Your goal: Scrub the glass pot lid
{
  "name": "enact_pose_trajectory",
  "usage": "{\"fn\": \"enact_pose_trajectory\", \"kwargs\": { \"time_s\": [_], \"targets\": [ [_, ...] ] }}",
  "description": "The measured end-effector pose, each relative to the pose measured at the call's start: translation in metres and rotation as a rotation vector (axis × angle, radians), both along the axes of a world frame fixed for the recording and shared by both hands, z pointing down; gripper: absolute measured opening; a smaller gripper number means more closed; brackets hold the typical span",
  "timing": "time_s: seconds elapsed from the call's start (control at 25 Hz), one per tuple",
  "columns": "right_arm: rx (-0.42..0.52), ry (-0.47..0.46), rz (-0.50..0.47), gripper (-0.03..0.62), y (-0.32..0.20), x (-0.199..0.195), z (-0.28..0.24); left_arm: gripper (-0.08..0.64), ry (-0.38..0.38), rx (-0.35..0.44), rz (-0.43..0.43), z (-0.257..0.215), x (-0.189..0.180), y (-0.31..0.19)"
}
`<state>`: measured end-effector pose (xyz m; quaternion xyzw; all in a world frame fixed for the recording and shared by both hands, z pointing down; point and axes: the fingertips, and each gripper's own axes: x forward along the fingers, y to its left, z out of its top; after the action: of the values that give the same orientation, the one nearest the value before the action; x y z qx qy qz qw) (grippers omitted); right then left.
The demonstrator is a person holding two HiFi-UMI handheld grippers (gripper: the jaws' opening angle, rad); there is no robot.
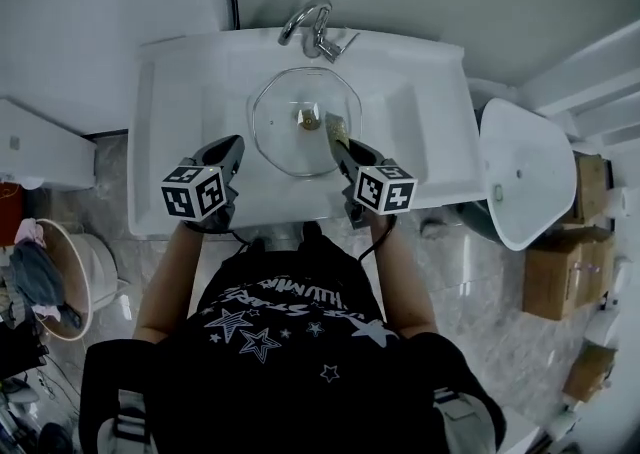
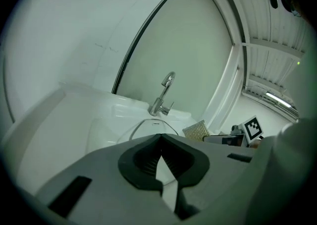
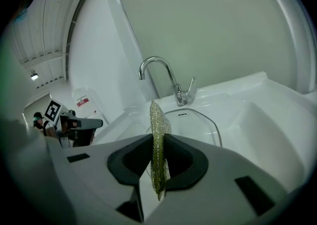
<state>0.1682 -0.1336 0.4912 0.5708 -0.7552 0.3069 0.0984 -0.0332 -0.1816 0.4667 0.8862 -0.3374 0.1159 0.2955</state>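
While a person stands at a white sink (image 1: pixel 180 102), both forearms reach straight forward from the torso to its front rim, with a gripper in each hand. At left, the left gripper (image 1: pixel 232 146) hangs over the near left part of the basin and angles inward, its marker cube tilted up toward the head camera. Its jaws are closed tip to tip with nothing between them. Between the two tools, the glass pot lid (image 1: pixel 285 147) lies flat in the basin, directly below the chrome faucet (image 1: pixel 315 27), and a small brassy fitting (image 1: pixel 308 120) shows at its centre. To the right, the right gripper (image 1: pixel 341 148) mirrors the other and points inward over the lid's right side. Its jaws are clamped on a yellow-green scouring pad (image 1: pixel 337 128), which stands on edge and sticks out past the tips. Whether the pad touches the glass cannot be told. Cardboard boxes (image 1: pixel 560 277) sit on the floor at far right.
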Motion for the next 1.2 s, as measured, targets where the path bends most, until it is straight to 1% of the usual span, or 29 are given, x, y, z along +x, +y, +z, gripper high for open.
{"fn": "enact_pose_trajectory", "kwargs": {
  "time_s": [0.16,0.32,0.48,0.6,0.76,0.88,0.96,1.08,1.2],
  "targets": [
    [-0.003,0.035,-0.081,0.067,-0.022,0.006,0.001,0.009,-0.010,-0.004,-0.074,0.001,0.000,-0.004],
    [0.001,0.124,-0.148,0.067,-0.045,0.009,0.007,0.009,-0.027,-0.006,-0.122,0.004,0.000,-0.005],
    [0.001,0.181,-0.202,0.067,-0.069,0.007,0.016,0.009,-0.035,-0.006,-0.179,0.006,-0.007,-0.010],
    [-0.002,0.244,-0.245,0.067,-0.085,0.005,0.023,0.009,-0.038,-0.009,-0.213,0.007,-0.010,-0.015],
    [0.003,0.340,-0.290,0.067,-0.107,0.001,0.029,0.009,-0.045,-0.016,-0.249,0.008,-0.016,-0.020],
    [0.001,0.381,-0.324,0.067,-0.122,-0.004,0.038,0.009,-0.048,-0.021,-0.271,0.009,-0.019,-0.024],
    [0.013,0.415,-0.354,0.067,-0.131,-0.009,0.040,0.009,-0.051,-0.023,-0.277,0.010,-0.019,-0.026],
    [0.042,0.493,-0.406,0.067,-0.140,-0.019,0.041,0.009,-0.060,-0.024,-0.283,0.011,-0.020,-0.028],
    [0.053,0.559,-0.433,0.067,-0.149,-0.026,0.046,0.009,-0.062,-0.030,-0.292,0.013,-0.021,-0.029]
  ]
}}
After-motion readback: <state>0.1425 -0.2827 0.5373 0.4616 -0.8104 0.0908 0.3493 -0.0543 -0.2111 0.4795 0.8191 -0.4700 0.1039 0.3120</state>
